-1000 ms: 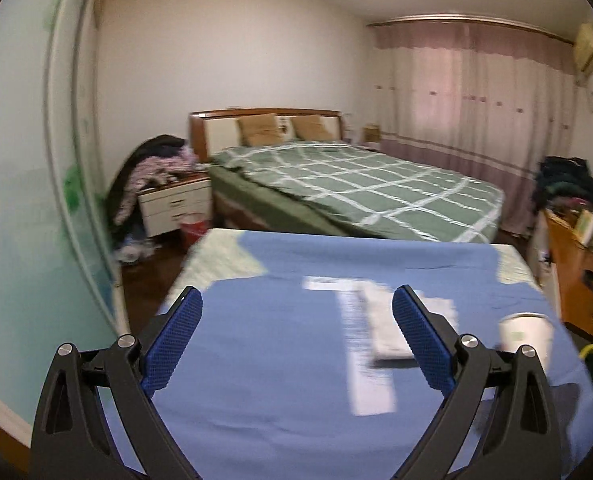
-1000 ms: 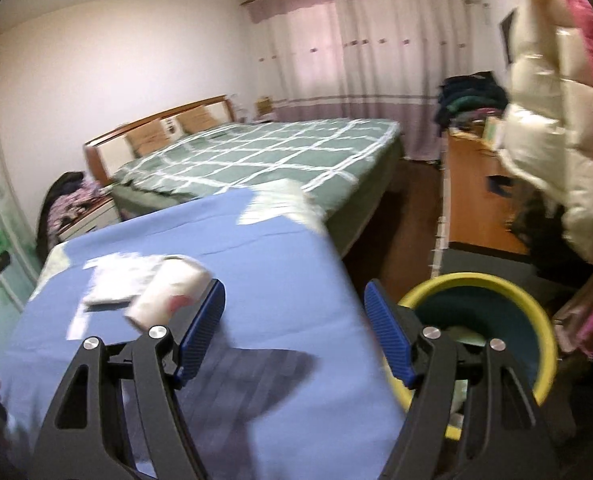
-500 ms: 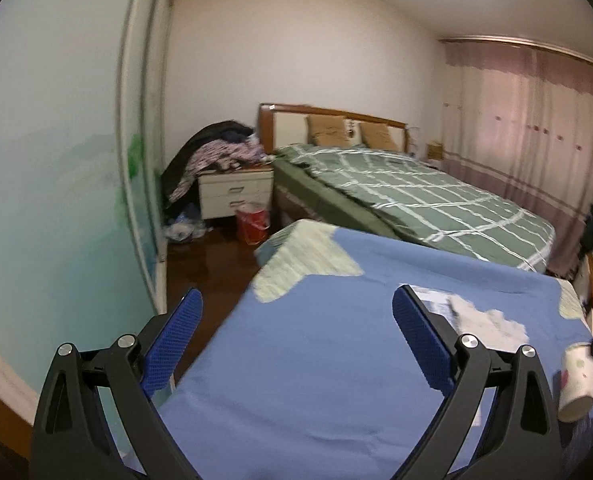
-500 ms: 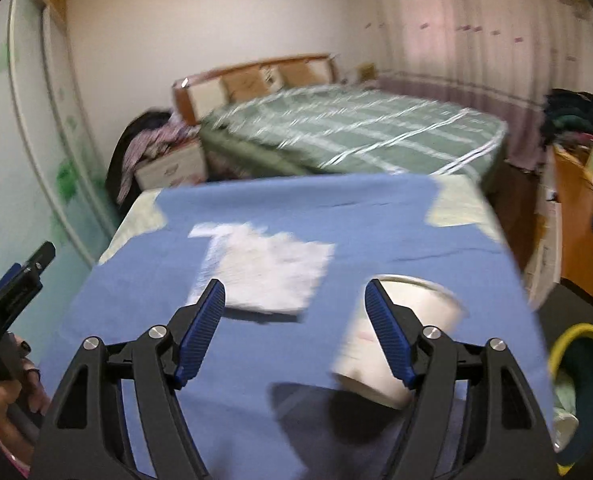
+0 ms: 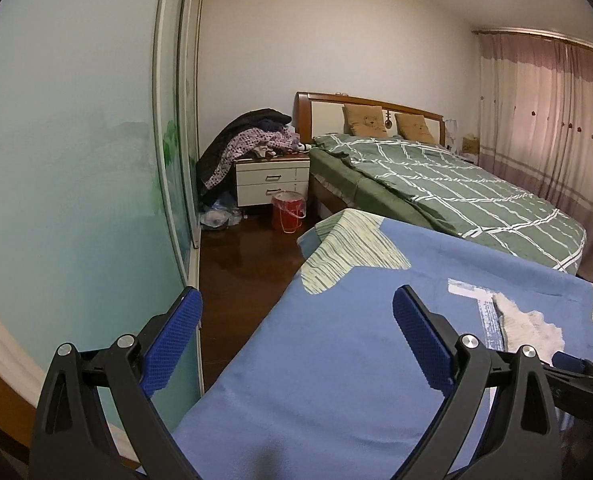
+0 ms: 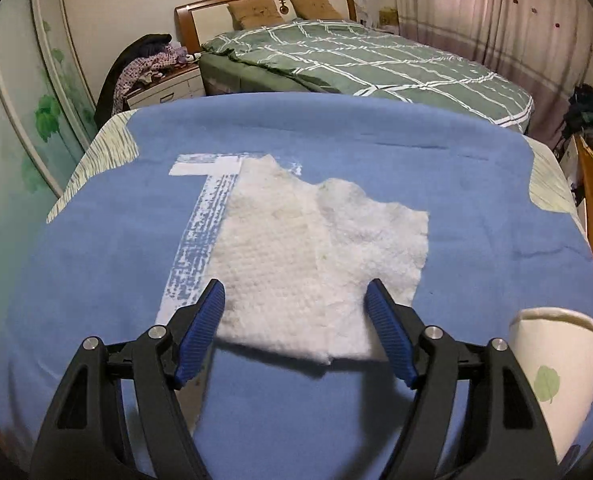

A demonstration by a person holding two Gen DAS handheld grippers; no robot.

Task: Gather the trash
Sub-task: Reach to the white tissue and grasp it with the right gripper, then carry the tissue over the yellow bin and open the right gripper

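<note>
The right gripper (image 6: 294,312) hovers low over a crumpled white paper towel (image 6: 320,248) that lies flat on the blue cloth-covered surface (image 6: 96,264), its blue-padded fingers spread wide on either side of the towel's near edge, nothing between them. This looks like the approach step for picking up the towel as trash. The next move probably calls for lowering the fingertips onto the sheet and closing so the thin paper bunches up between the pads rather than sliding flat under them.

A white paper cup with a green leaf print (image 6: 556,376) stands just beside the right gripper at the lower right, partly cut off by the frame edge, so its base is out of sight; it is likely the next piece to collect.

The left gripper (image 5: 296,336) is also released and empty, held off the left edge of the surface, half over dark wooden floor (well away from the towel). From its view only a sliver of the towel shows at far right. No bin for the trash appears in either view, though something may sit beyond the right edge.
</note>
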